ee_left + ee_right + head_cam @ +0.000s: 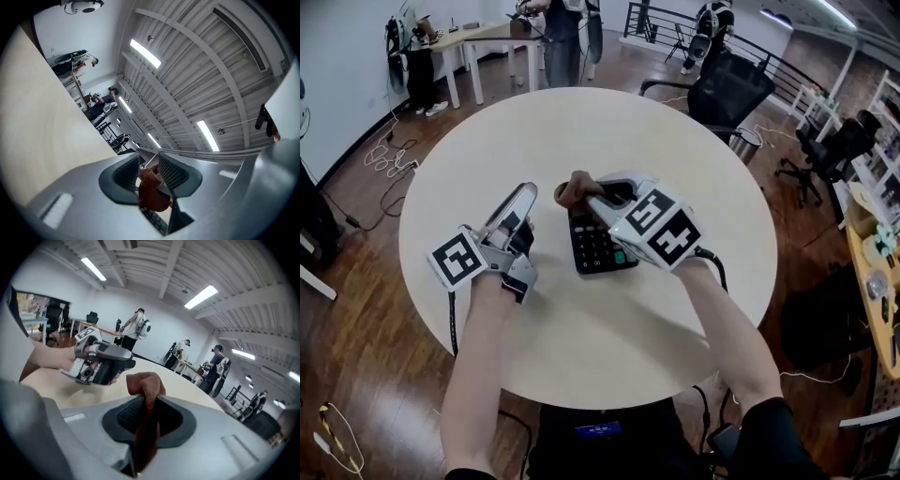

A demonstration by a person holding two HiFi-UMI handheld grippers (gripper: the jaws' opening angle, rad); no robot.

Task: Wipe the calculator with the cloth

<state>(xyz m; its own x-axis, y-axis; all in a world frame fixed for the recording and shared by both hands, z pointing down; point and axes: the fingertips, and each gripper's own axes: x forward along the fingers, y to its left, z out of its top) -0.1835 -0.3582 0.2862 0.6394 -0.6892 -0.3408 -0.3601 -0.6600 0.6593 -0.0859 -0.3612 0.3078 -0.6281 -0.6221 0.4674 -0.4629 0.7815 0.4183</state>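
- A round white table (581,122) fills the head view, set on a dark wood floor. Desks and standing people are at its 12 o'clock, and a black office chair (727,89) is at its 2 o'clock.
- The right gripper (595,199) reaches in from the calculator's 3 o'clock, its marker cube riding above the keys. Its jaws are clamped on the cloth, which is pinched into a narrow fold between the pads.
- The left gripper (523,195) is at the calculator's 9 o'clock, tipped upward with its tips toward the cloth. Its jaws stand narrowly apart with nothing pressed between the pads. The cloth shows through the gap, and the head view shows it just clear of the tips.
- The calculator (595,248) lies flat near the middle of the table, its long side running from 12 to 6 o'clock. It is black with rows of dark keys, and its display end is partly under the right gripper.
- The cloth (572,190) is a rust-brown bunch at the calculator's 11 o'clock corner. Whether it touches the case cannot be told.
- A single green key (620,255) sits at the calculator's 5 o'clock corner.
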